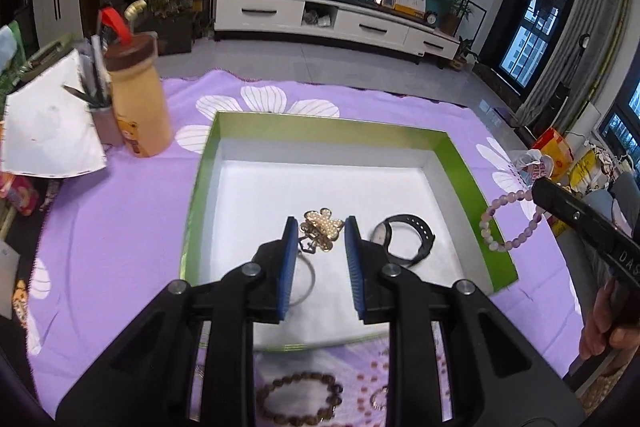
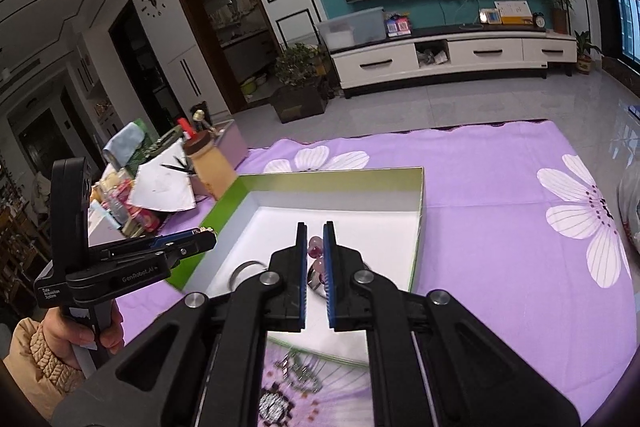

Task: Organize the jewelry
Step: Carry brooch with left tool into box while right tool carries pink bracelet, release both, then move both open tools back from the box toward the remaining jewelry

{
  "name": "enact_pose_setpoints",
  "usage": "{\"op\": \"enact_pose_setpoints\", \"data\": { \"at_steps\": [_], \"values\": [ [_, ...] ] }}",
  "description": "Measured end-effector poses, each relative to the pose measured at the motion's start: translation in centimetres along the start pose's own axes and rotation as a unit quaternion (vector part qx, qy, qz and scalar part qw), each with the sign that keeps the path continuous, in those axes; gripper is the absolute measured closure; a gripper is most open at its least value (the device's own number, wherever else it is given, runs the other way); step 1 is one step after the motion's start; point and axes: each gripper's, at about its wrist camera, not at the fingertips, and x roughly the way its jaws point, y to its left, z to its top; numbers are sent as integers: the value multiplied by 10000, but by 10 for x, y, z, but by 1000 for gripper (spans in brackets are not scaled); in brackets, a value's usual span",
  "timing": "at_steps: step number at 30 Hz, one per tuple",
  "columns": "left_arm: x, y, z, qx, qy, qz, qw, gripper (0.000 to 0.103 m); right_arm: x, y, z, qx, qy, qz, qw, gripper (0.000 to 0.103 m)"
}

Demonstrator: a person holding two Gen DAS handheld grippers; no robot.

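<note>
**Over the green tray: a bead bracelet carried in, a pearl brooch between idle pads**

Through the left wrist view, the left gripper (image 1: 321,233) is seen above the white floor of the tray (image 1: 472,183), its blue pads set a narrow way apart with nothing pinched. A gold pearl brooch (image 1: 322,229) lies just beyond the tips, beside a thin silver bangle (image 1: 308,279) and a black watch (image 1: 404,239). At the right edge a lilac bead bracelet (image 1: 508,223) is hung from the right gripper (image 1: 538,193). A brown bead bracelet (image 1: 300,399) is left on the purple cloth (image 1: 120,227), outside the tray.

Through the right wrist view, the right gripper is shown clamped on a few beads of that lilac bracelet (image 2: 316,253), over the tray's near part.

The bracelet is judged light and limp, strung on cord, its round beads liable to roll under the pads; it is best taken across one bead or two. The brooch is judged stiff but delicate, best gripped by its edges
</note>
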Motion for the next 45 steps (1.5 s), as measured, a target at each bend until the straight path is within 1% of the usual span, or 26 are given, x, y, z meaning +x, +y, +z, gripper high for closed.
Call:
{"op": "enact_pose_setpoints", "data": {
  "at_steps": [7,12,16,17,18,19,20,21,26,29,33,39,45],
  "values": [
    [45,1,17,-180,378,-57,9991,79,36,-17,6,124,211,-202,9995,96],
    [70,1,21,-230,623,39,9978,79,55,-28,7,188,343,-322,9987,96],
    [84,1,21,-262,736,143,9968,79,68,-33,7,206,427,-434,9979,96],
    [86,1,22,-276,749,160,9967,76,71,-34,7,211,461,-468,9976,95],
    [88,0,21,-293,767,147,9965,67,72,-35,7,221,485,-481,9974,92],
    [88,1,22,-310,753,184,9965,62,72,-36,6,251,508,-500,9971,84],
    [86,2,22,-314,717,236,9967,53,72,-36,7,263,505,-496,9971,76],
    [84,3,23,-331,678,244,9969,49,70,-37,7,276,489,-514,9971,73],
    [66,12,25,-455,482,255,9975,44,54,-35,3,293,392,-470,9977,73],
    [49,19,22,-516,345,309,9976,38,41,-31,-2,240,366,-444,9981,72],
    [30,24,16,-571,251,393,9973,36,23,-28,-9,242,324,-407,9984,71],
    [-4,26,-1,-541,132,530,9970,26,-4,-19,-26,144,363,-420,9984,71],
    [-40,19,-26,-310,43,750,9967,25,-23,-7,-48,13,476,-412,9980,70]
  ]
}}
